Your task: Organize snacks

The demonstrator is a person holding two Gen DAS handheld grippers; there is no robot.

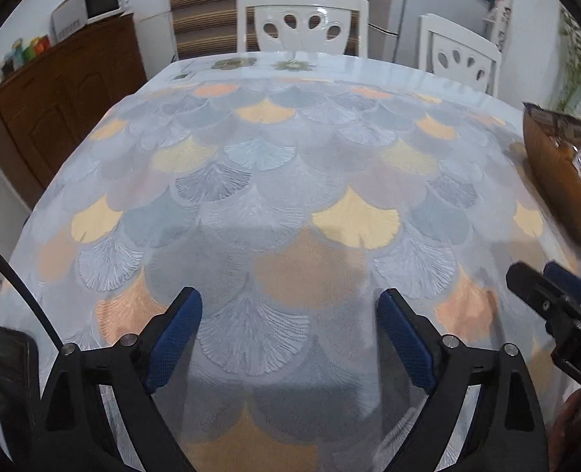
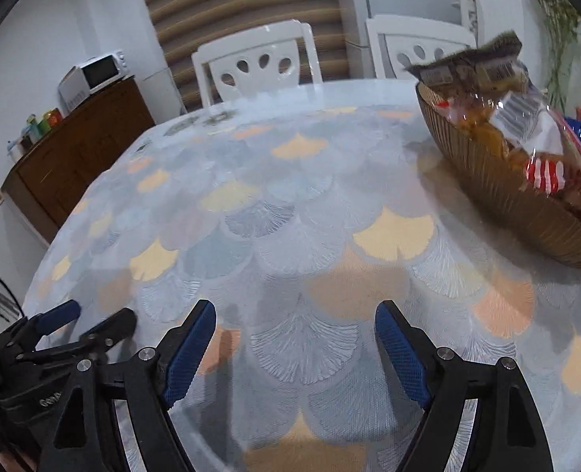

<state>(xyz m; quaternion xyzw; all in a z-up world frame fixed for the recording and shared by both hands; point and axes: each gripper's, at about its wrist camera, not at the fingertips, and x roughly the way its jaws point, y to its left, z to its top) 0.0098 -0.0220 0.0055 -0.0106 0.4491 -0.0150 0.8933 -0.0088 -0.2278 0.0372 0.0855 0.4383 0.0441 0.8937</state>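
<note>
A ribbed amber bowl [image 2: 519, 200] stands at the right of the table and holds several snack packets [image 2: 519, 126], one dark brown on top, one clear with red stripes. It also shows at the right edge of the left wrist view [image 1: 558, 181]. My left gripper [image 1: 290, 314] is open and empty, low over the tablecloth near the front edge. My right gripper [image 2: 296, 326] is open and empty, to the left of the bowl and apart from it. Each gripper shows in the other's view, the right one [image 1: 546, 287] and the left one [image 2: 89, 318].
The table [image 1: 274, 181] has a fan-patterned cloth under a clear cover. Two white chairs [image 1: 302, 23] [image 1: 459, 55] stand at its far side. A brown sideboard [image 1: 62, 98] with a microwave [image 1: 105, 0] is at the left. A dark phone-like object [image 1: 11, 377] is at the lower left.
</note>
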